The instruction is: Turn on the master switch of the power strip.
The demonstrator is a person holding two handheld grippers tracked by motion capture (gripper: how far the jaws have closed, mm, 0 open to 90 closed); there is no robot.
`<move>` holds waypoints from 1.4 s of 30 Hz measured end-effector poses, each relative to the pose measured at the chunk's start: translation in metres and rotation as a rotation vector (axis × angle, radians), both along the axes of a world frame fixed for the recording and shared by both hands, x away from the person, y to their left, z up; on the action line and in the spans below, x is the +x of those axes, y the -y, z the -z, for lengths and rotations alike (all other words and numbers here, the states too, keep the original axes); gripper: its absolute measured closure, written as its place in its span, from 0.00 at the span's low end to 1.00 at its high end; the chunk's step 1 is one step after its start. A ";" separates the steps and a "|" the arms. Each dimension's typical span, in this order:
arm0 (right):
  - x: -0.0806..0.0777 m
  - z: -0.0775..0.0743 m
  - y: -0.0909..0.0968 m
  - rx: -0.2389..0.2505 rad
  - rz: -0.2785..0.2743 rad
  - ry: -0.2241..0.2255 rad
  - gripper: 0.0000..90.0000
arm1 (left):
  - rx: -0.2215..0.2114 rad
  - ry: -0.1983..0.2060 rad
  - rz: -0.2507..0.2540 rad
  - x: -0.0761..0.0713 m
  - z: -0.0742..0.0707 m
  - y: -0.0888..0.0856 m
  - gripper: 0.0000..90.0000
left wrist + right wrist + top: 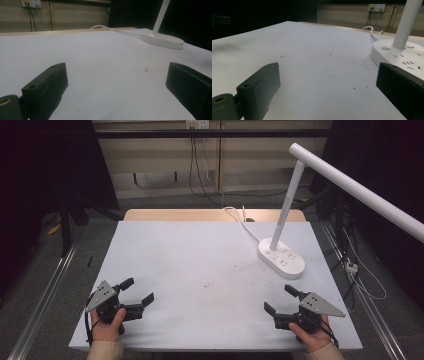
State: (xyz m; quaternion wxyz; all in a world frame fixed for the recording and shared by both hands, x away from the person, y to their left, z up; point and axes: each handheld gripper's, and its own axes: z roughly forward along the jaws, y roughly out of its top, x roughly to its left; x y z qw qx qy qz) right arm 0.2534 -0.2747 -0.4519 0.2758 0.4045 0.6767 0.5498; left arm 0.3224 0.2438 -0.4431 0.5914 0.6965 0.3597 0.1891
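My left gripper rests at the near left of the white table top, held by a hand, its jaws wide apart with nothing between them. In its own view the left gripper frames bare white surface. My right gripper sits at the near right, also open and empty. From the right gripper the base of the white desk lamp lies just beyond the right jaw. The lamp stands at the back right of the table, and its base carries sockets.
The lamp's long arm reaches out over the right edge at height. A white cable runs from the lamp base to the back edge. Small dark specks mark the table's middle. Wall sockets sit behind the table.
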 end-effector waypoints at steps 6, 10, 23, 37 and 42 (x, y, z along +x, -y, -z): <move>0.002 0.000 -0.001 -0.004 -0.003 -0.002 0.06 | -0.002 0.001 0.004 0.001 0.000 0.000 0.04; 0.004 -0.001 -0.001 -0.001 -0.003 -0.005 0.06 | 0.002 0.004 0.009 0.001 -0.001 0.000 0.04; 0.024 -0.008 -0.003 -0.015 0.000 -0.018 0.06 | 0.002 0.008 0.009 0.002 -0.002 -0.001 0.04; 0.049 -0.014 0.000 -0.027 0.026 -0.032 0.07 | -0.002 0.011 0.014 0.002 -0.002 0.000 0.04; 0.055 -0.015 -0.001 -0.029 0.032 -0.035 0.08 | -0.001 0.011 0.015 0.002 -0.001 0.000 0.04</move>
